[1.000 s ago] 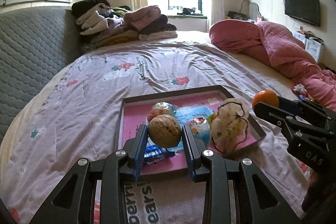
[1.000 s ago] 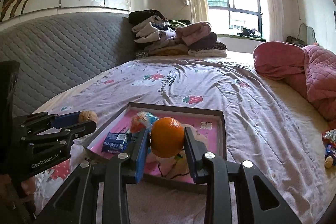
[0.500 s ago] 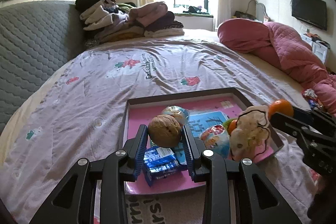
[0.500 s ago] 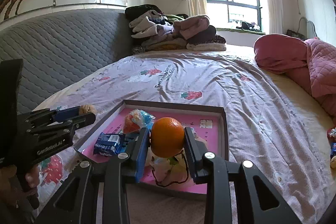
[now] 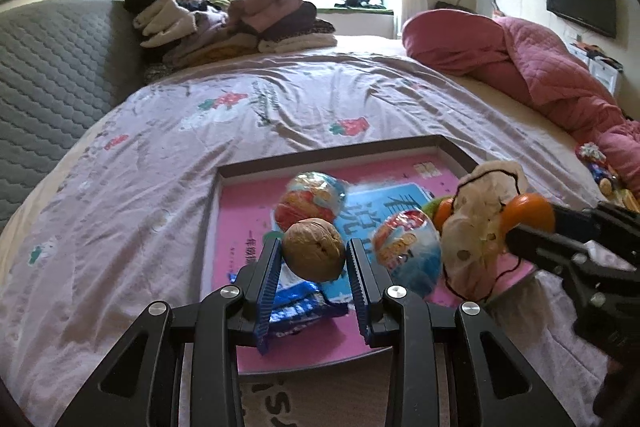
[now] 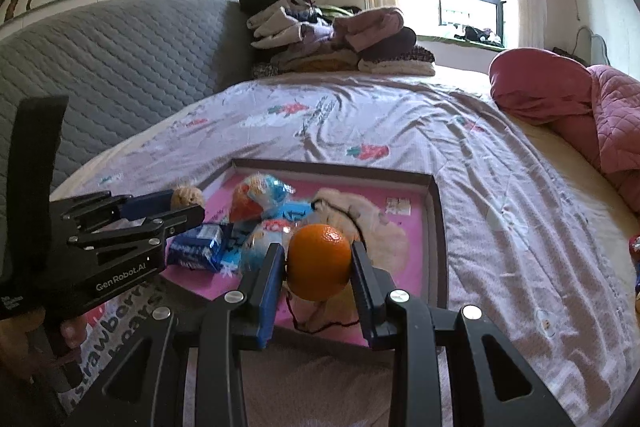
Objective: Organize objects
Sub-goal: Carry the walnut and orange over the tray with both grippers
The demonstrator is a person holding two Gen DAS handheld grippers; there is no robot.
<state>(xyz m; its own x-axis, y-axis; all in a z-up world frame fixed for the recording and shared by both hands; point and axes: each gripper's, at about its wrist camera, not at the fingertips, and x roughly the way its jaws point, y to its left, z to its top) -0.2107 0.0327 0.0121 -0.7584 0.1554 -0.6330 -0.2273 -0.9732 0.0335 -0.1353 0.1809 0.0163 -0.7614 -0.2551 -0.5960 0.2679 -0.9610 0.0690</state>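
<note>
Left wrist view: quilted grey headboard (image 5: 48,75) at the far left, lilac bedsheet (image 5: 160,163) with strawberry prints spread across the bed.
Folded clothes: a pile (image 5: 228,19) sits at the head of the bed, below the window.
Tray: a dark-framed tray (image 5: 224,219) with a pink floor lies on the sheet, in front of both tools.
Left gripper (image 5: 313,259): its blue-padded fingers are clamped on a walnut (image 5: 314,250), held above the near part of the tray.
Blue packet (image 5: 296,303): lies in the tray right under the walnut.
Round wrapped snacks: one (image 5: 310,199) behind the walnut, another (image 5: 406,247) just to its right, both in the tray.
Cloth pouch (image 5: 476,223): cream, with a black cord, slumped at the tray's right side.
Pink quilt (image 5: 540,75): bunched up along the right of the bed.
Right wrist view: the left tool shows at the left edge, with the walnut (image 6: 186,197) at its tip.
Right gripper (image 6: 319,267): squeezed on an orange (image 6: 319,268), held over the tray's near edge (image 6: 438,251), above the pouch (image 6: 352,219).
</note>
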